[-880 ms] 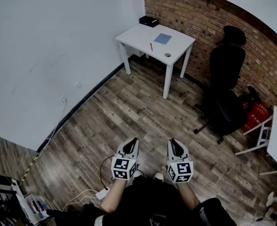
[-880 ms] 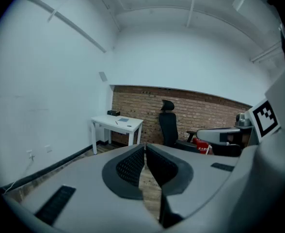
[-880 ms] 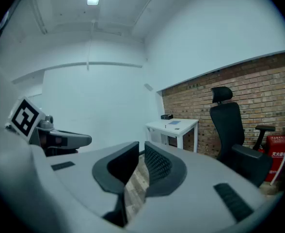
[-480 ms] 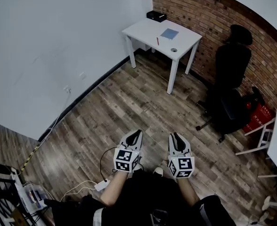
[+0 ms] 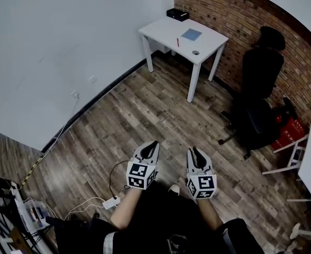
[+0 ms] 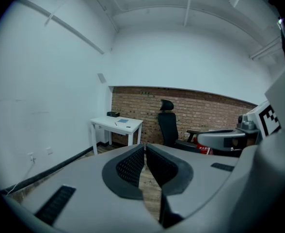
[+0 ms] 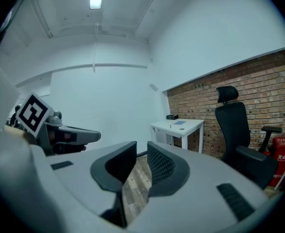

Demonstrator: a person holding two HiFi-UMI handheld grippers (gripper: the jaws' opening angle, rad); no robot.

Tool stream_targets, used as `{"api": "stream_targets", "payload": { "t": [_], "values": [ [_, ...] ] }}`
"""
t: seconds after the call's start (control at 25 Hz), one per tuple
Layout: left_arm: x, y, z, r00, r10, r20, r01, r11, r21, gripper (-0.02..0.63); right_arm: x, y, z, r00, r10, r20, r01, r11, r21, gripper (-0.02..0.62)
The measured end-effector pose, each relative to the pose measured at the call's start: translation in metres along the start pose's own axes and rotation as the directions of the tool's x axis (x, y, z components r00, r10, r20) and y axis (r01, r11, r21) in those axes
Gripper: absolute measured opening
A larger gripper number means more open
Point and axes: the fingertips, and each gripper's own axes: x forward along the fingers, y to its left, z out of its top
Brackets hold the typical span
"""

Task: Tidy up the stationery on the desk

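The left hand-held gripper (image 5: 152, 144) and right hand-held gripper (image 5: 193, 151): light grey shells, black ribbed jaw pads (image 6: 129, 166), each bearing a white cube (image 5: 140, 175) with black square markers. The person wears dark clothing (image 5: 166, 216).

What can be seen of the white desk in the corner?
The white desk is small and rectangular, with a flat top and straight legs. It stands upright on the wooden floor in the corner where the white wall meets the brick wall. On its top lie a black box at the back, a blue sheet, a red pen and a small round object.
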Motion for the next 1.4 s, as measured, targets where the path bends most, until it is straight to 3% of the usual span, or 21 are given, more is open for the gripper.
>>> {"api": "stream_targets", "payload": {
  "t": [0.76, 1.0, 1.4],
  "values": [
    [0.036, -0.013, 0.006, 1.000, -0.021, 0.000, 0.021, 1.000, 0.006, 0.025, 0.007, -0.031, -0.008, 1.000, -0.017, -0.024, 0.018, 0.999, 0.033, 0.058],
    [0.069, 0.000, 0.008, 0.999, -0.036, -0.006, 0.036, 0.999, -0.019, 0.026, 0.034, -0.042, -0.008, 0.999, -0.014, -0.050, 0.015, 1.000, 0.023, 0.058],
    [0.142, 0.047, 0.035, 0.997, -0.075, -0.014, 0.075, 0.997, 0.004, 0.026, 0.122, -0.061, 0.007, 0.997, -0.027, -0.066, 0.029, 0.999, 0.035, 0.058]
  ]
}}
